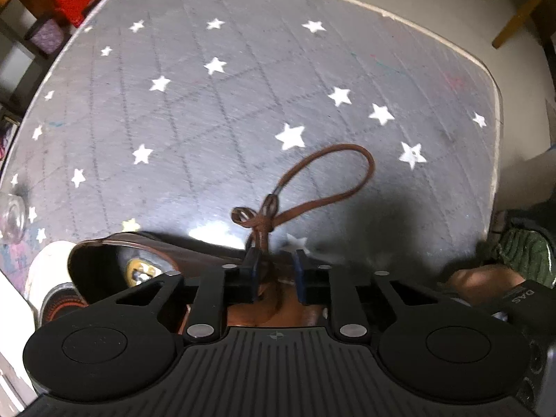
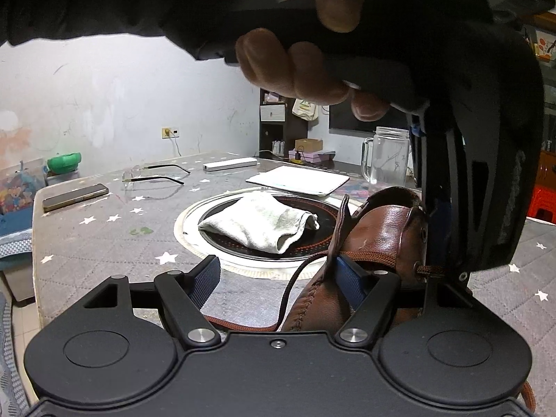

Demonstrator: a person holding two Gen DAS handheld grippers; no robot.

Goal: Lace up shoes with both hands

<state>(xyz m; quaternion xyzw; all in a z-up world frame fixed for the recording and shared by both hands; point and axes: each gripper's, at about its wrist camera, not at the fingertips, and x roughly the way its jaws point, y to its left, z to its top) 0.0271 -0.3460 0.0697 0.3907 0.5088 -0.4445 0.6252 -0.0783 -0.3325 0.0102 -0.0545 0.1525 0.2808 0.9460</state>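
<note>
A brown leather shoe (image 2: 382, 229) stands on the star-patterned table cover (image 1: 243, 87). Its brown lace (image 1: 330, 173) forms a long loop and a small loop joined at a knot (image 1: 266, 213). My left gripper (image 1: 276, 267) points straight down over the shoe. The lace strands run down between its fingers, close to the left pad (image 1: 253, 267), with a gap to the other pad. My right gripper (image 2: 278, 278) stands wide open at the shoe's side. Its right pad (image 2: 351, 278) lies against the shoe's leather flap, and a lace strand (image 2: 288, 288) crosses between the fingers.
A hand (image 2: 295, 69) holds the left gripper's handle above the shoe. Behind the shoe a white cloth (image 2: 260, 226) lies on a round black plate (image 2: 222, 246). Glasses (image 2: 153, 173), a phone (image 2: 74, 196), a white pad (image 2: 299, 179) and a glass mug (image 2: 385, 160) sit farther back.
</note>
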